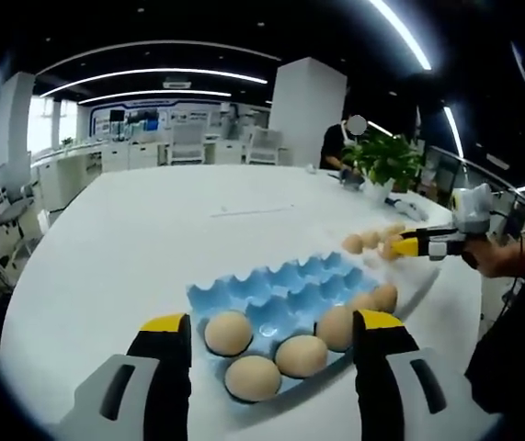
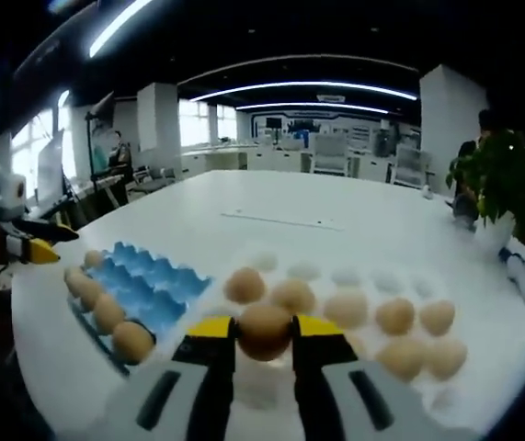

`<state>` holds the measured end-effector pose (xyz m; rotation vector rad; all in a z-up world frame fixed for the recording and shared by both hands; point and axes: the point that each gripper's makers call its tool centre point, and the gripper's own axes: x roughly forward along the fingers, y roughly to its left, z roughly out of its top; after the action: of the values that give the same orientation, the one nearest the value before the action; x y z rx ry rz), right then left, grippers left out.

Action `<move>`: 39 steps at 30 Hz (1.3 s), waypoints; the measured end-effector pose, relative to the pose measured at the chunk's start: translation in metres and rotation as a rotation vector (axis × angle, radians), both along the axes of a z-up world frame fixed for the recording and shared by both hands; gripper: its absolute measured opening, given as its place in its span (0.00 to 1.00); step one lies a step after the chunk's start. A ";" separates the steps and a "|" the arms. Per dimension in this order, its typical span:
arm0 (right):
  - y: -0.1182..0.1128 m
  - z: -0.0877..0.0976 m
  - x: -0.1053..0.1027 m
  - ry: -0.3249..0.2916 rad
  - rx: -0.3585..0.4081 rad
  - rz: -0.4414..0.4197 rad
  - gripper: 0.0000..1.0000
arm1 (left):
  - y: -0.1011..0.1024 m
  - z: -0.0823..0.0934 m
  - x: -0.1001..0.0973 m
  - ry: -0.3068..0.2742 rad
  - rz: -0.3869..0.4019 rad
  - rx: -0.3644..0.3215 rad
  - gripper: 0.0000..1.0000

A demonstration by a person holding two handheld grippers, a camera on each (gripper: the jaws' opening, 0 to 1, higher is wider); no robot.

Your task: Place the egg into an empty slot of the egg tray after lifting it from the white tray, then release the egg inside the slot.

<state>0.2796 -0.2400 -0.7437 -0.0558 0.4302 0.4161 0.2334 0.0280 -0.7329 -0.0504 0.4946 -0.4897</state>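
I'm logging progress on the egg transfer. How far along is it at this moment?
Done: several brown eggs already sit along one side of the blue moulded egg tray. In hand: the right claw is shut on a brown egg above the white tray, while the left claw is open by the blue tray. Left: carry it over, set it in an empty slot, release.

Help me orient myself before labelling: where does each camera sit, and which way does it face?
Left gripper view: rides on the left hand-held gripper, open over the blue egg tray; the right hand-held gripper enters from the right.
Right gripper view: rides on the right hand-held gripper, shut on an egg above the white tray; the left hand-held gripper shows at the left.
Shared: white table, both trays, potted plant.
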 end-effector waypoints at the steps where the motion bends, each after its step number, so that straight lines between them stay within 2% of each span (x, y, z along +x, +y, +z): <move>1: 0.004 0.002 0.000 -0.002 0.004 0.007 0.23 | 0.000 0.000 0.000 -0.001 -0.001 0.001 0.71; 5: 0.030 0.008 0.000 -0.014 0.031 0.074 0.23 | 0.000 0.000 0.000 -0.002 -0.004 0.005 0.70; 12: 0.077 0.007 0.001 -0.007 0.064 0.202 0.23 | 0.002 0.001 0.001 -0.004 -0.008 0.008 0.69; 13: 0.089 0.008 0.001 -0.002 0.077 0.234 0.23 | 0.003 0.001 0.001 -0.006 -0.008 0.010 0.69; 15: 0.097 0.009 0.001 -0.007 0.086 0.254 0.23 | 0.004 0.001 0.002 -0.007 -0.007 0.017 0.68; 21: 0.142 0.011 0.004 -0.021 0.094 0.380 0.23 | 0.009 0.001 0.003 -0.011 -0.007 0.017 0.68; 25: 0.168 0.008 0.004 -0.018 0.093 0.461 0.23 | 0.008 0.001 0.003 -0.014 -0.013 0.012 0.68; 27: 0.182 0.010 0.004 -0.043 0.091 0.505 0.23 | 0.008 0.001 0.003 -0.016 -0.015 0.013 0.68; 30: 0.203 0.008 0.001 -0.033 0.102 0.578 0.23 | 0.009 0.001 0.003 -0.016 -0.016 0.012 0.68; 34: 0.225 0.001 -0.004 -0.043 0.054 0.668 0.23 | 0.009 0.001 0.002 -0.015 -0.012 0.009 0.68; 36: 0.235 0.000 -0.006 -0.047 0.067 0.696 0.23 | 0.010 0.001 0.001 -0.014 -0.011 0.009 0.68; 39: 0.245 -0.007 -0.008 -0.042 0.043 0.726 0.23 | 0.011 -0.001 0.000 -0.009 -0.008 0.012 0.68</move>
<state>0.2718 0.0054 -0.7503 -0.1804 0.3491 1.1366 0.2338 0.0390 -0.7336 -0.0353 0.4893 -0.4942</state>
